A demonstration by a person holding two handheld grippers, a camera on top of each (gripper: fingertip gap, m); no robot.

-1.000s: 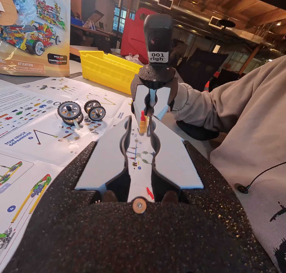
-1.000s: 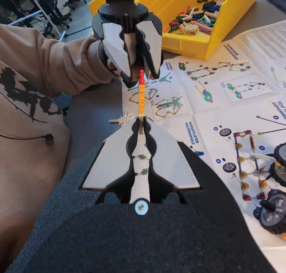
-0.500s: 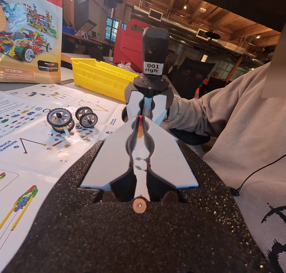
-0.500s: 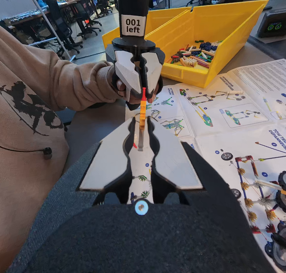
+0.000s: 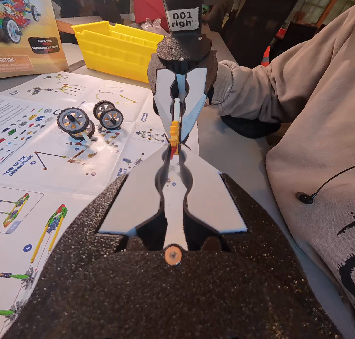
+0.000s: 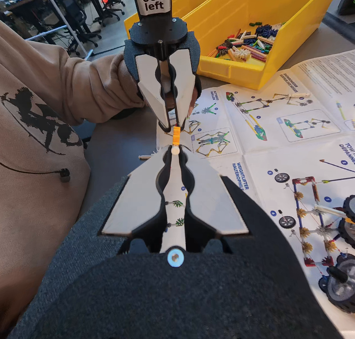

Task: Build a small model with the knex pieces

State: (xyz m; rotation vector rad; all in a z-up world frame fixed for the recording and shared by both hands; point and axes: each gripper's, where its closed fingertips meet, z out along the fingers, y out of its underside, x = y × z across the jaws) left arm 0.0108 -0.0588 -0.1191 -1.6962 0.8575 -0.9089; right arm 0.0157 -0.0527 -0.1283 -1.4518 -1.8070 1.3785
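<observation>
Holding: small rod piece (image 5: 174, 132), orange middle, red and white ends, between both tongs above the tabletop (image 6: 115, 152)
Left tongs (image 5: 173, 147): pinching its red end
Right tongs (image 6: 175, 149): pinching its white end
Nearby: instruction sheet (image 6: 269, 156), yellow bin (image 6: 240, 74), wheels (image 5: 76, 120)

I count two claws: my left claw (image 5: 173, 149) and my right claw (image 6: 175, 150), tip to tip. Between them is one small assembly of three kinds of piece: one white rod (image 5: 177, 108), one orange connector (image 5: 174, 132) and one red piece (image 5: 173, 151). On the counter (image 6: 115, 156) I see two yellow bins (image 6: 240, 76), one beside the other, one unfolded instruction sheet (image 5: 63, 168), and one printed toy box (image 5: 28, 31). The wheeled model (image 5: 86, 122) shows four wheels in the left wrist view. One white spiky connector (image 6: 155, 152) lies loose near my right claw.
</observation>
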